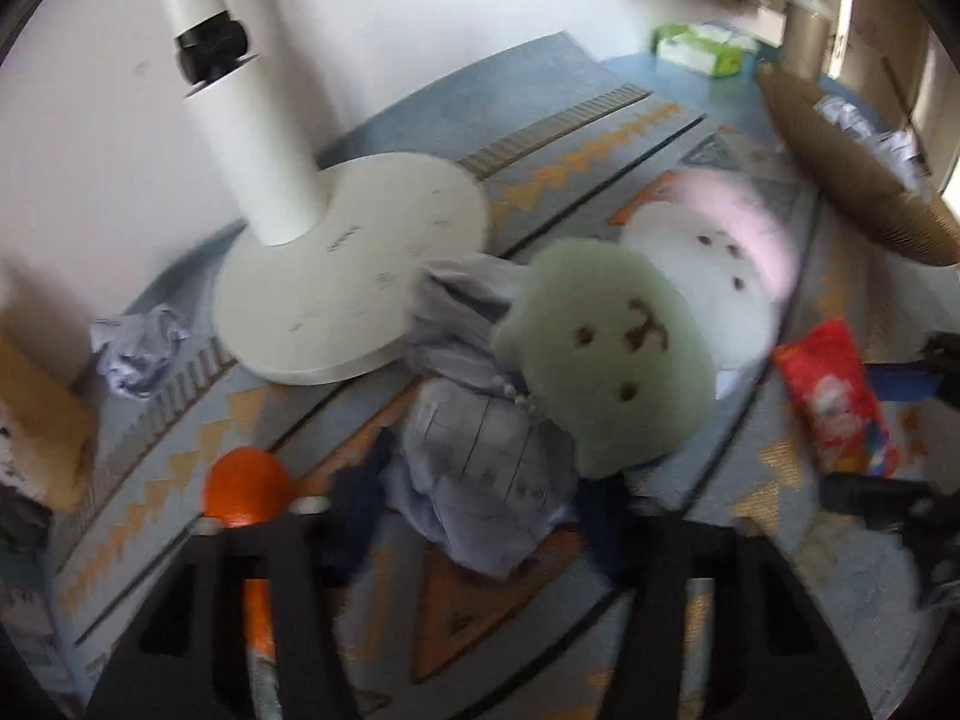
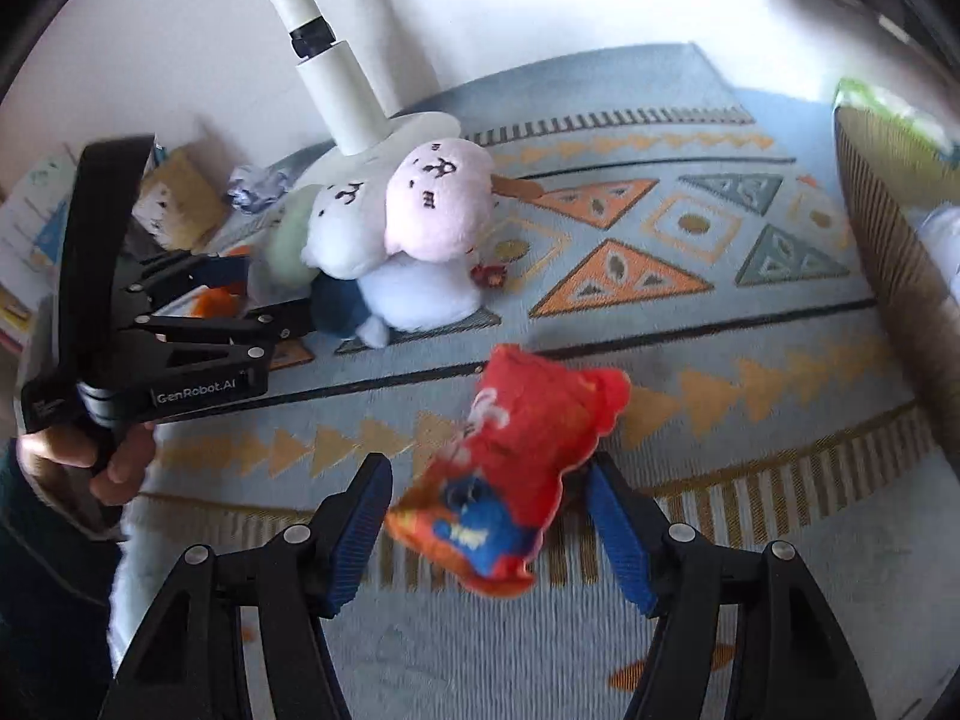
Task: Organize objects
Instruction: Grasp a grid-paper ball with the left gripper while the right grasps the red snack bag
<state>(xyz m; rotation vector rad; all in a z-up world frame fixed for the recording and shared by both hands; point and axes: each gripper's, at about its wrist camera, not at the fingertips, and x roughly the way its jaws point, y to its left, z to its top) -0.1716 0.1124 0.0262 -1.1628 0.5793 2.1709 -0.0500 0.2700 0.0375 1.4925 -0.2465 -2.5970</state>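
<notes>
1. The right tool (image 2: 489, 525) stands half open around a crinkly red snack packet (image 2: 516, 468), low centre of its view; whether the pads press is unclear.
2. The left tool (image 1: 474, 516), part closed, straddles a crumpled pale-blue paper wad (image 1: 480, 480) beside the green plush toy (image 1: 600, 354); grip unclear.
3. Everything lies on the patterned blue rug (image 2: 660, 312).

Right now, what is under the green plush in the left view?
The green plush lies over crumpled grey cloth, against the white plush. Whatever sits beneath the cloth is hidden.
</notes>
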